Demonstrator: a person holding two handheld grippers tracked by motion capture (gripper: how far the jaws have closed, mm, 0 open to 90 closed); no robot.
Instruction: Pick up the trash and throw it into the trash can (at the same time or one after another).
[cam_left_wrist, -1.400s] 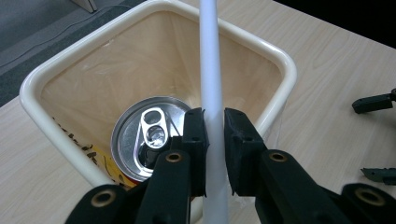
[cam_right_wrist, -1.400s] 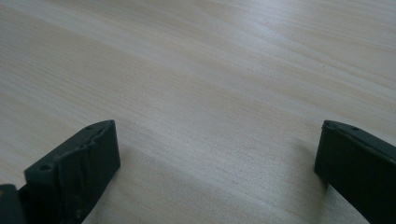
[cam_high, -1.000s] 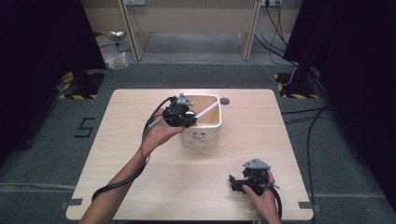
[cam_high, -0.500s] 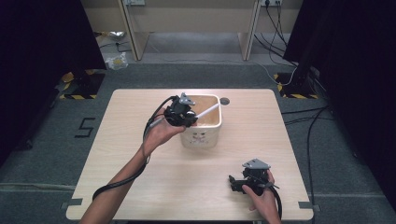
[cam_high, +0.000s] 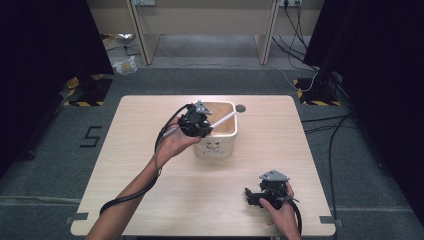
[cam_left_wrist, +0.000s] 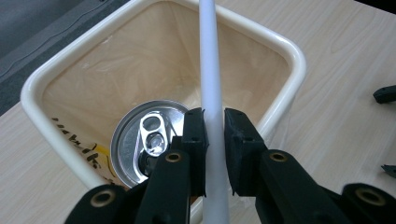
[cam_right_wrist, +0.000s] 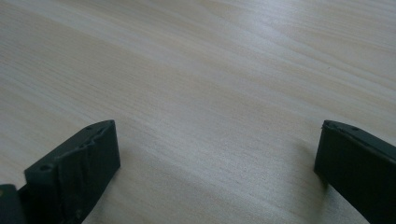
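White tube (cam_left_wrist: 210, 70) clamped above cream bin (cam_left_wrist: 289, 60).

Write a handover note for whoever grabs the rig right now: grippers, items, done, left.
Left gripper: shut on the white stick, held over the cream bin mid-table.
Right gripper: jaws wide open, nothing between them, low over the bare table at the near right.
Done: a drink can lies inside the bin.
Left: the stick is not released yet; dropping it into the bin looks like the next step.
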